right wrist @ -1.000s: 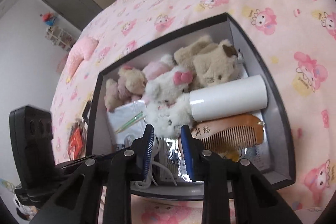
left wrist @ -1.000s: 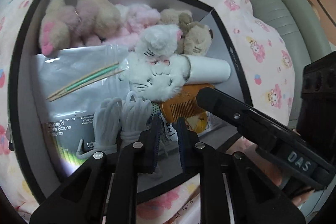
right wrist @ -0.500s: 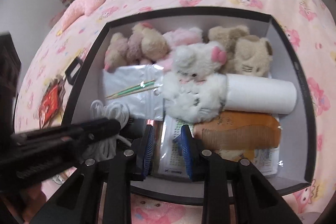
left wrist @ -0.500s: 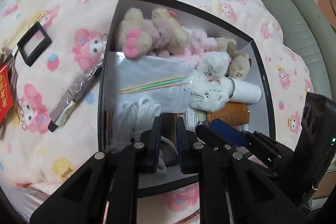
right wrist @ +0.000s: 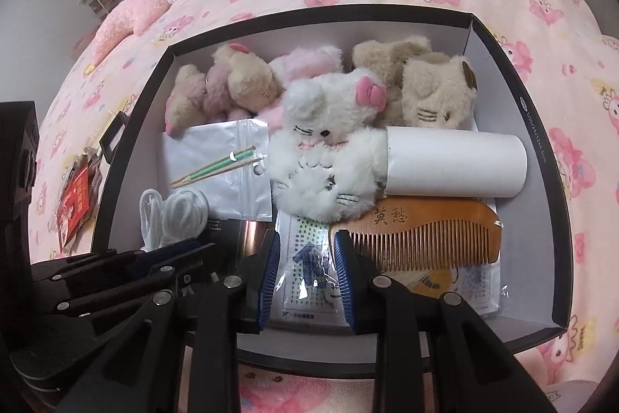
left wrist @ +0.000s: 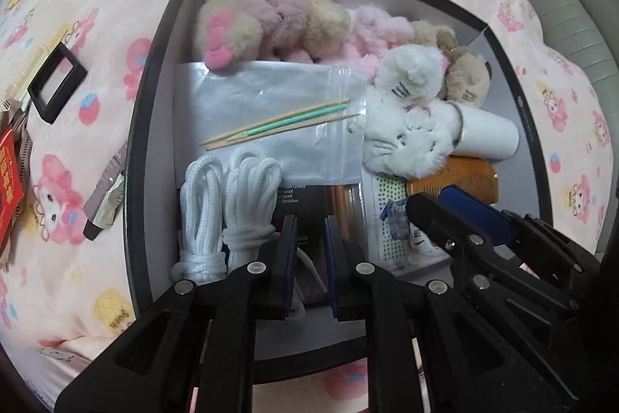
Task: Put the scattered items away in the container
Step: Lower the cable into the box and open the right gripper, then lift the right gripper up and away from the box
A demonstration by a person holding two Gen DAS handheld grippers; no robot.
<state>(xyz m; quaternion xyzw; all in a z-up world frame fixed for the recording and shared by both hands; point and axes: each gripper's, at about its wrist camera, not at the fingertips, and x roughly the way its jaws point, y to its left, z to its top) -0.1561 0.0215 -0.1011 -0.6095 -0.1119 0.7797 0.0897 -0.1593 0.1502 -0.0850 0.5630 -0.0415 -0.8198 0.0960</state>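
Left wrist view: left tongs (left wrist: pixel 309 260) clenched, empty, now nearer the box (left wrist: pixel 154 72); rope bundles (left wrist: pixel 228 204) at 9 o'clock, picture frame (left wrist: pixel 56 82) and wrapper (left wrist: pixel 106 194) again visible on the bed. Right wrist view: right tongs (right wrist: pixel 307 271) part-open, empty, now over a paper sheet (right wrist: pixel 305 258); comb (right wrist: pixel 421 233) at 2 o'clock. Stragglers remain.

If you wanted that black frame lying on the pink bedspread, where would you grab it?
Probably by one thin edge bar of the black frame, coming straight down from above. It lies flat on the bedspread outside the box and its middle looks open, so one finger could go inside the rim and one outside. Its near corner is clear of the red packet.
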